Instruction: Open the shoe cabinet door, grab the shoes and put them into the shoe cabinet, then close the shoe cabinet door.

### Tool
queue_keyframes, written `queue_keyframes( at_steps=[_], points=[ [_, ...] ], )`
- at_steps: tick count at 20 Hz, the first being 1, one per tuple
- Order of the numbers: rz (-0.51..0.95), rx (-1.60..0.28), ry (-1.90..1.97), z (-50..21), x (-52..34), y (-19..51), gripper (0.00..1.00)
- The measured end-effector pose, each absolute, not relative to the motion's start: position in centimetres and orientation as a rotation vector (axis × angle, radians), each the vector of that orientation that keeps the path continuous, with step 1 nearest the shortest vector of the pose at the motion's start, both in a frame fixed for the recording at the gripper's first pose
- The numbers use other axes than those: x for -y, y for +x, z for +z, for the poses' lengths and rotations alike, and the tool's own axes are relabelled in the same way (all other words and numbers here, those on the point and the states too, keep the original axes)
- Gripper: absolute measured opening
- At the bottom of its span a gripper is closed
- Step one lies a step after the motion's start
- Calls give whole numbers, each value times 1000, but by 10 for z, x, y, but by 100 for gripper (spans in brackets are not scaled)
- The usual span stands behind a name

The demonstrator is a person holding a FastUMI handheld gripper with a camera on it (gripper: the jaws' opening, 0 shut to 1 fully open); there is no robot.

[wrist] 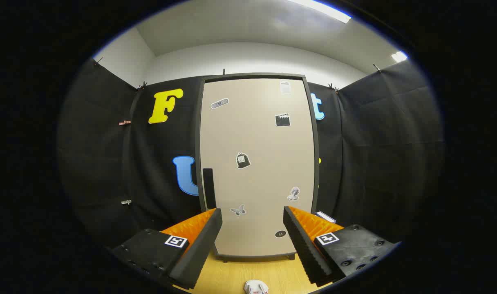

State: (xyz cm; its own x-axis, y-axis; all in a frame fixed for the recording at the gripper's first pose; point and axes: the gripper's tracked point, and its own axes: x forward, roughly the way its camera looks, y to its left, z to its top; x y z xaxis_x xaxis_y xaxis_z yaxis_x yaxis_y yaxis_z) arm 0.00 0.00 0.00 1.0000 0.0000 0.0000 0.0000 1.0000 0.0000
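The shoe cabinet stands upright straight ahead, a tall box with a dark frame and a beige door that is closed. Several small stickers dot the door. A dark vertical handle sits at the door's left edge, just above my left fingertip. My gripper is open, its fingers spread wide with nothing between them, pointing at the lower part of the door from a short distance. A white shoe lies on the wooden floor below and between the fingers, only its tip visible.
Black cloth walls close in on the left and right of the cabinet. The light wooden floor runs from the cabinet's base toward me. A small flat white item lies by the cabinet's right foot.
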Motion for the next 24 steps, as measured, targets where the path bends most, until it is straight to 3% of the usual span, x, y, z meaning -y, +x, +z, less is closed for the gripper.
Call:
queue_keyframes(
  at_steps=[9,24],
  points=[
    [106,-19,-27,-5,0,-8,98],
    [34,-22,32,-15,-55,61,99]
  ],
)
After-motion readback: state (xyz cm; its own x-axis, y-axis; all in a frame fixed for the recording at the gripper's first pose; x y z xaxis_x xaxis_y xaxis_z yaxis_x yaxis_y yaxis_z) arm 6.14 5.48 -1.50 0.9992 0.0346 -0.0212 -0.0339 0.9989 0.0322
